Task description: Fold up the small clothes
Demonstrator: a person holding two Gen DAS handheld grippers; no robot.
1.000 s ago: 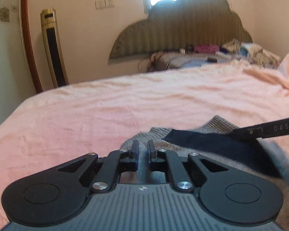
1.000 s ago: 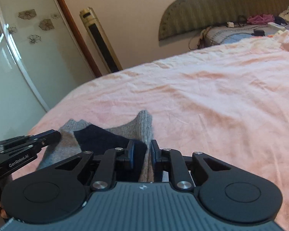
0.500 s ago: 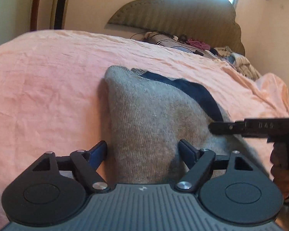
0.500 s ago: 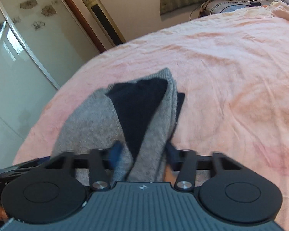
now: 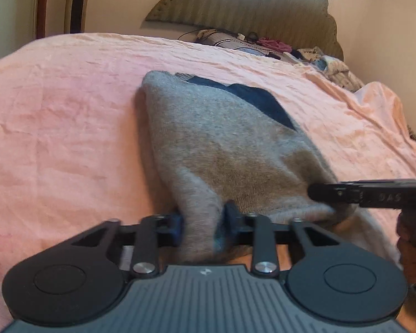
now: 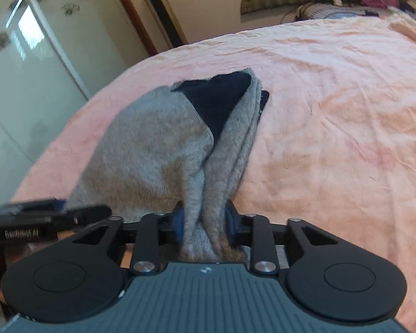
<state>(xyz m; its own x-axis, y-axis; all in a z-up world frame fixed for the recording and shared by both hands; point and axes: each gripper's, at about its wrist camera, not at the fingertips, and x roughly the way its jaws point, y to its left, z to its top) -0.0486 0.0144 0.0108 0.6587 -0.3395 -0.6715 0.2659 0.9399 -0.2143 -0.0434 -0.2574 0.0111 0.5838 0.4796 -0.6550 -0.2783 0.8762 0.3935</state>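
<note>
the left black two-finger gripper [image 5: 201, 223] pinches the near left corner of a small grey knitted garment with a navy panel [image 5: 222, 144], its blue-padded fingers [image 5: 176, 226] closed onto a bunched ridge of the wool. the right black two-finger gripper [image 6: 205, 222] clamps the near right corner in the same way, with 2 folds of grey knit gathered between its jaws; from the left wrist view it enters side-on, its tip touching the hem. both corners sit raised at the tongs, while the far end of the garment rests on the wrinkled pink bedsheet [image 5: 69, 127], navy panel showing at the top and along the right edge. beyond the cloth the sheet runs bare to a heap of mixed clothes [image 5: 269, 44] near the olive scalloped upholstered headboard [image 5: 244, 5]; a gold and black tower fan [image 6: 160, 11] and a frosted glass door with flower decals [image 6: 27, 55] stand to the left of the bed.

the step in hand looks like the start of a fold, with the near hem taken up at 2 corners. the next move likely calls for both tongs to rise evenly and carry the hem toward the far edge, keeping the hem taut between them so the knit lands flat rather than sagging or twisting.
</note>
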